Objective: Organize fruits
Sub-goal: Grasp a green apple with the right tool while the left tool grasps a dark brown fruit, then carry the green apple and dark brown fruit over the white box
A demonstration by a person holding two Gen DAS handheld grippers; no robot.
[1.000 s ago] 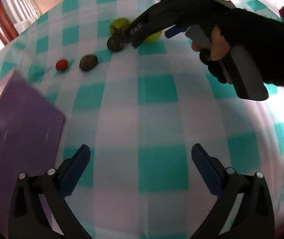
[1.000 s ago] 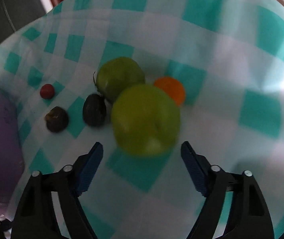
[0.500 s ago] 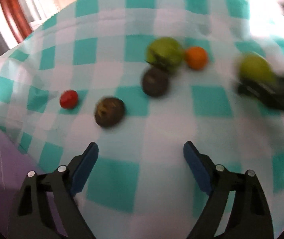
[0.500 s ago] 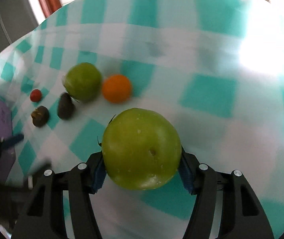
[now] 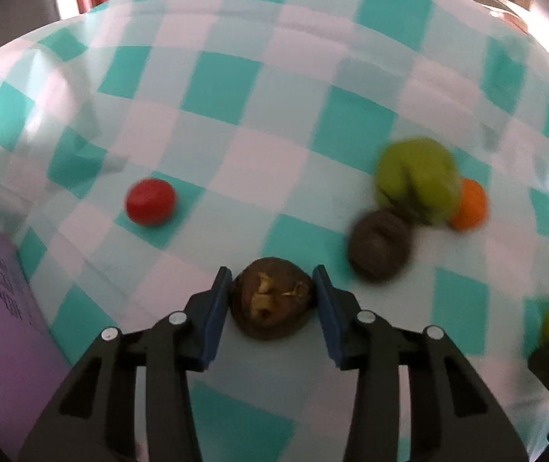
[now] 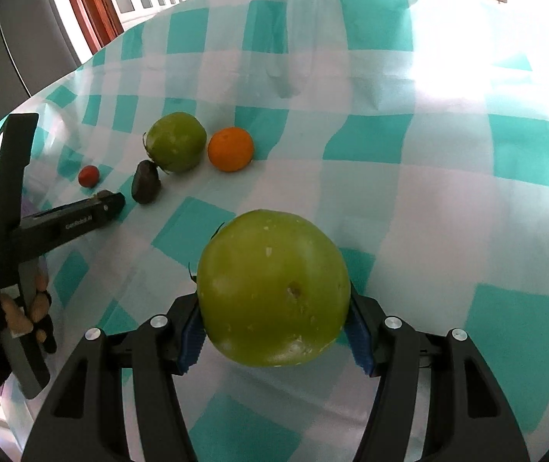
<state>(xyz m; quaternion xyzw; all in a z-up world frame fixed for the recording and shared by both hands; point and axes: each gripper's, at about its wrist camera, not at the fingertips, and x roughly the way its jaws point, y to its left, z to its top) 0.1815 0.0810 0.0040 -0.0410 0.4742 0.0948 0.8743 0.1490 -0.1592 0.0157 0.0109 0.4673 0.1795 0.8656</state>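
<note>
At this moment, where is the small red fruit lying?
The small red fruit lies alone on the checked cloth, left in the left wrist view, beyond the purple board. In the right wrist view it sits left of the dark fruit.

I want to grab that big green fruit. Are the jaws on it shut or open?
Shut. The right gripper has its jaws pressed against both sides of the big green fruit.

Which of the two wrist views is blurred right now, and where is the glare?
Left wrist view: motion blur smears the green fruit, orange fruit and dark fruit at right; the brown fruit between the fingers is sharper. Right wrist view: mostly sharp, the held green fruit crisp; glare washes out the tablecloth at upper right.
</note>
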